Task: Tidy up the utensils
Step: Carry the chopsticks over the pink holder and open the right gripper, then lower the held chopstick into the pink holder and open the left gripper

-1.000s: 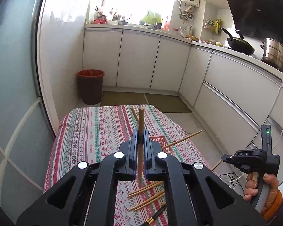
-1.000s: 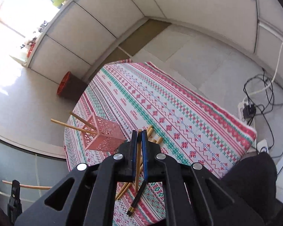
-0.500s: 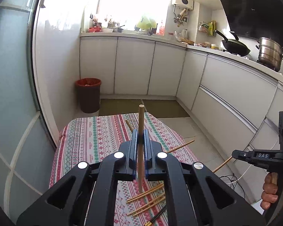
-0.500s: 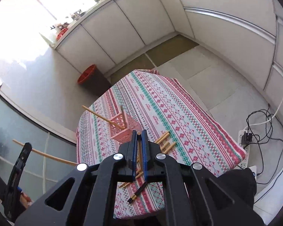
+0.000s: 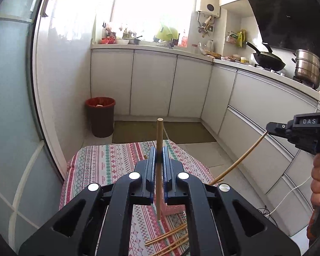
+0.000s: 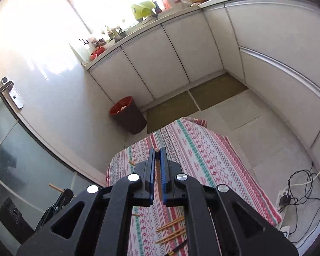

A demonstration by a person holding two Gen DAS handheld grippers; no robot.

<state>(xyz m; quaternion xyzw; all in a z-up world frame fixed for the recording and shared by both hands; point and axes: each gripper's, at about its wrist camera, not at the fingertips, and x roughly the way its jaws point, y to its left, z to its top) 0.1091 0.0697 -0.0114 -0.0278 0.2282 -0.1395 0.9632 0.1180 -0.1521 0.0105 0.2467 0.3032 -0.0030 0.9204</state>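
Observation:
My left gripper (image 5: 159, 152) is shut on a wooden chopstick (image 5: 159, 140) that stands upright between its jaws, high above the patterned tablecloth (image 5: 108, 162). My right gripper (image 6: 157, 152) is shut on another wooden chopstick (image 6: 159, 181); it also shows in the left wrist view (image 5: 273, 128) with its chopstick (image 5: 243, 157) angled down toward the table. The pink basket (image 5: 175, 209) is mostly hidden under the left gripper. Several loose chopsticks (image 5: 168, 236) lie on the cloth near the front, also in the right wrist view (image 6: 170, 228).
A red-lined bin (image 5: 100, 116) stands on the floor beyond the table. White cabinets (image 5: 151, 83) run along the back and right. A power strip with cables (image 6: 288, 198) lies on the floor to the right of the table.
Both grippers have risen well above the table, each keeping its chopstick. The views have tilted up toward the kitchen, and the pink basket has dropped under the grippers.

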